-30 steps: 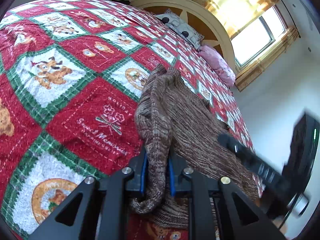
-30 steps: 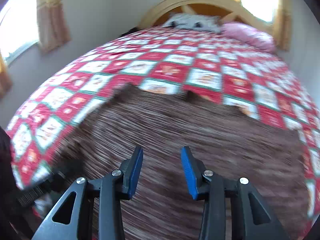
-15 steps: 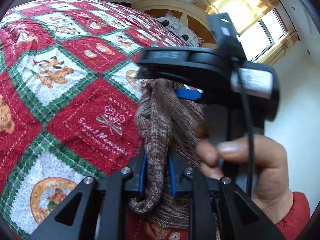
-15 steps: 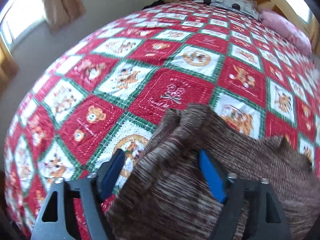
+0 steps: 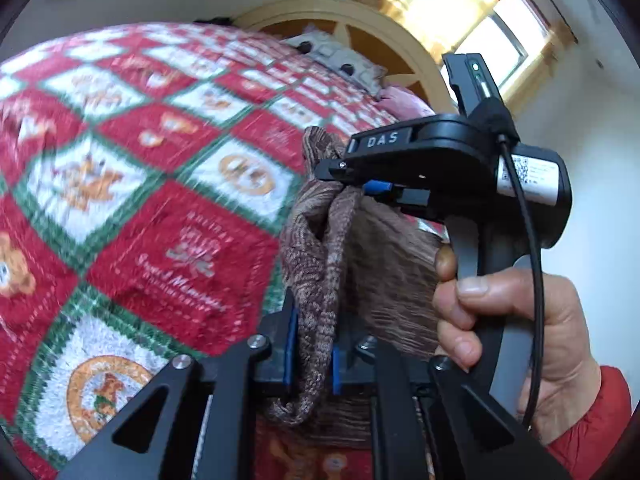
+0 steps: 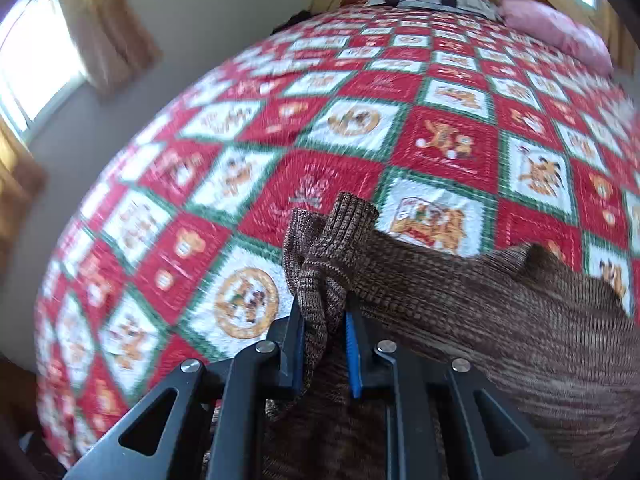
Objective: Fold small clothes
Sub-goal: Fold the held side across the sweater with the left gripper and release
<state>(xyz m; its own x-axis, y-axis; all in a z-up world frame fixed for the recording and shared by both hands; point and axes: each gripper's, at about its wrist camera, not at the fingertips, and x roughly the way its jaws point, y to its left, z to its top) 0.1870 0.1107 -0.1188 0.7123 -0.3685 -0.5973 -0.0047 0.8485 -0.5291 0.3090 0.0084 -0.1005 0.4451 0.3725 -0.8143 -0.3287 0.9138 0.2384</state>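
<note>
While our left gripper (image 5: 311,350) clamps the brown knit sweater (image 5: 320,272) near us on the quilted bed (image 5: 160,208), our right gripper (image 6: 325,334) is closing its fingers on the bunched edge; we should lift both evenly, keeping it taut.

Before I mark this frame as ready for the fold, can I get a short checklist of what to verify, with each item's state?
1. Left gripper shut on the brown knit garment: ok, a bunched edge sits between its blue pads.
2. Right gripper on the garment: ok, knit lies between its pads; jaws closing.
3. Both grips on the same edge: ok, the left wrist view shows the right gripper pinching further along it.
4. Garment lying flat: not ok, it is bunched near both grips.
5. Room on the quilt ahead: ok, bare quilt up to the pillows.
6. Far edge of the garment: cannot tell, out of frame.
</note>
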